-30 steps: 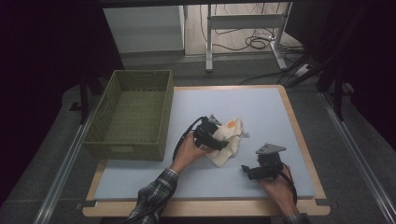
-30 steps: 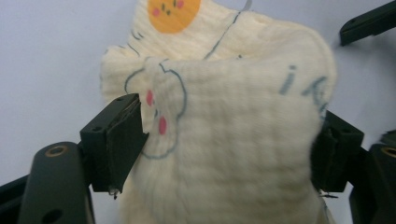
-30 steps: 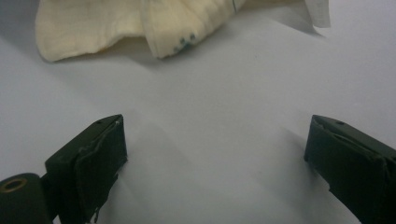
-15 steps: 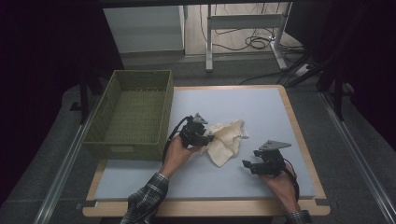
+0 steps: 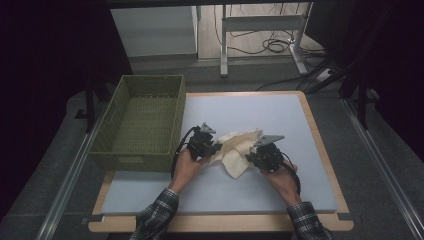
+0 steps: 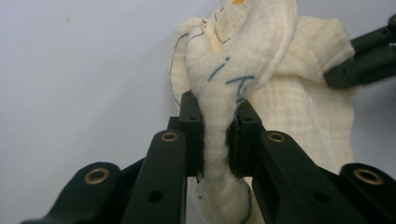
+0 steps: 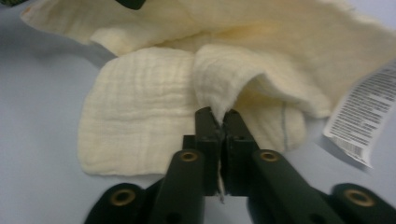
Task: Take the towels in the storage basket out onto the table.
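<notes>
From above, my desk [image 5: 260,112] sits in an even, soft pool of light while the room around it falls nearly black. Shadows stay faint. Up close both gripper views are bright but soft; my jaws at the bottom edge blur slightly. No glare.

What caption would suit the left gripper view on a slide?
Left hand-held gripper pinching a fold of cream cloth over a pale blue table.
</notes>
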`<state>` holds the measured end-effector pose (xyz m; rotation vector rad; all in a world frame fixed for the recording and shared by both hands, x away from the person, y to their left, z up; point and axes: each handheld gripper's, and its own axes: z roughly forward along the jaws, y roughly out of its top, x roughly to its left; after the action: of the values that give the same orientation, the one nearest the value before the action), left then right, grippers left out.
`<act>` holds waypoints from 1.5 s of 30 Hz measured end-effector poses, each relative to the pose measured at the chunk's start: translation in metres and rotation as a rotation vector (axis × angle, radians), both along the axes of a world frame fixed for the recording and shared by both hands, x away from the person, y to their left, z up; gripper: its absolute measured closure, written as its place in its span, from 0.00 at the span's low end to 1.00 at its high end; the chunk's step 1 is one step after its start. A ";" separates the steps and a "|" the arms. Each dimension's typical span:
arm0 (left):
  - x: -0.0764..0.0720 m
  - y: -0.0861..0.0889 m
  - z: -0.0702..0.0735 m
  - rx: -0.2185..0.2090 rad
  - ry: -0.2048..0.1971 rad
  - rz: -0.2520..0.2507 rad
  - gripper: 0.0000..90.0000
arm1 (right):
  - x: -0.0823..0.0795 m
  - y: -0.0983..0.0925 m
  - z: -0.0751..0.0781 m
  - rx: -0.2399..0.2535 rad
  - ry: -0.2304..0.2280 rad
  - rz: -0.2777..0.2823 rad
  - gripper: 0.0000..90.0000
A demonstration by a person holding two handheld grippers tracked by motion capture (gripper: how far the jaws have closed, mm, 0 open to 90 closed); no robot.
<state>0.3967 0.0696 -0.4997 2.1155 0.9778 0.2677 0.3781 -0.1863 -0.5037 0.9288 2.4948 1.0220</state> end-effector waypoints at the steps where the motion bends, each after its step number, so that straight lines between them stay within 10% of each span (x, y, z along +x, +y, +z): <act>1: 0.000 0.001 0.000 -0.001 -0.001 0.000 0.88 | 0.000 -0.004 0.003 0.002 0.001 -0.006 0.98; 12: 0.009 0.004 -0.006 -0.014 0.019 0.066 0.86 | 0.006 -0.092 0.067 -0.034 -0.071 -0.157 0.98; 22: 0.027 0.003 -0.019 0.081 0.038 0.138 0.58 | 0.044 -0.121 0.050 -0.020 -0.026 -0.263 0.75; 37: 0.021 0.009 -0.021 0.065 0.025 0.155 0.69 | -0.041 -0.056 0.021 0.089 0.086 0.060 0.76; 45: 0.025 0.008 -0.029 0.099 0.016 0.186 0.68 | -0.056 -0.009 -0.005 0.044 0.114 0.174 0.73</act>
<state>0.4215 0.0773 -0.5284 2.1193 1.1952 0.3996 0.3223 -0.1950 -0.5088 0.8147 2.6974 1.1097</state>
